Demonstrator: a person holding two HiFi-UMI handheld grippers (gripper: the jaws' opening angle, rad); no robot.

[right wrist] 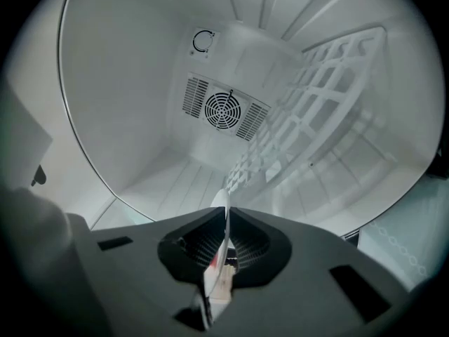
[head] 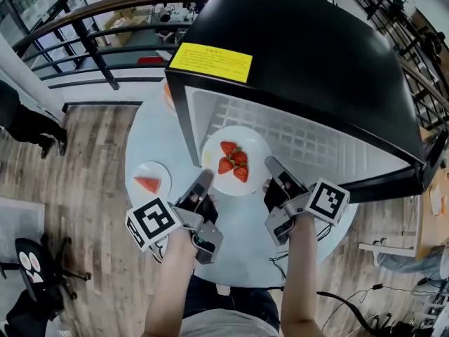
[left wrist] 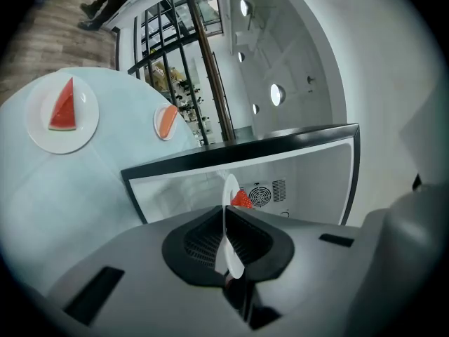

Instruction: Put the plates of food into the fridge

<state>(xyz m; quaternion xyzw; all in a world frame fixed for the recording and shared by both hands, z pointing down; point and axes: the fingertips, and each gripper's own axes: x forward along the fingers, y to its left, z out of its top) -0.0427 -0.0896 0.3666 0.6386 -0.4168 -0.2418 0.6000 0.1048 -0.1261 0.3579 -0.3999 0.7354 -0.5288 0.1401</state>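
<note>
A round pale-blue surface [head: 242,234] stood on a wooden plank floor [head: 84,188]. Beyond it a dark railing [head: 88,48] with a brown handrail curved round the far side. At the left edge a person's dark trouser legs and shoes [head: 31,128] showed on the planks. A black chair [head: 31,258] sat at the lower left, and cables [head: 351,306] trailed over the floor at the lower right.

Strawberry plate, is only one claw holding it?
No, the strawberry plate is clamped at its rim by the left claw and the right claw, one on each side.
</note>
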